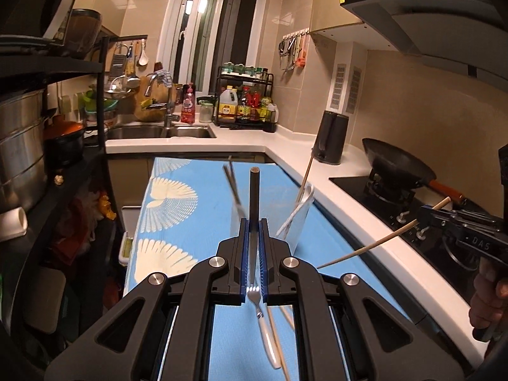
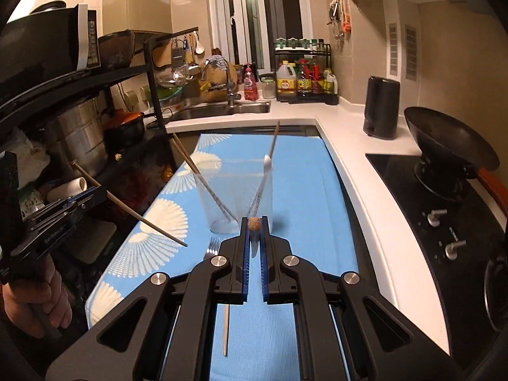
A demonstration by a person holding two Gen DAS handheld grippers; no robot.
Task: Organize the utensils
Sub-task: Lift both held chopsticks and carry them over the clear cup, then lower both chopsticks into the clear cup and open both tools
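Observation:
My left gripper [image 1: 253, 222] is shut on a chopstick [image 1: 253, 197] that points forward above the blue mat [image 1: 190, 222]; it also shows in the right wrist view [image 2: 76, 204] with the chopstick [image 2: 143, 220] slanting down. My right gripper [image 2: 254, 223] is shut on another chopstick [image 2: 254, 224], seen end-on; in the left wrist view it [image 1: 425, 217] holds that chopstick [image 1: 365, 247] slanting. A clear glass [image 2: 233, 200] stands on the mat with chopsticks and a white-handled utensil in it. A fork [image 1: 263, 320] lies on the mat below the left gripper.
A white counter [image 2: 349, 158] runs along the right with a black kettle [image 2: 381, 108], a wok [image 2: 451, 146] on the stove and a sink [image 2: 222, 109] at the back. A black shelf rack [image 2: 95, 111] with pots stands at the left.

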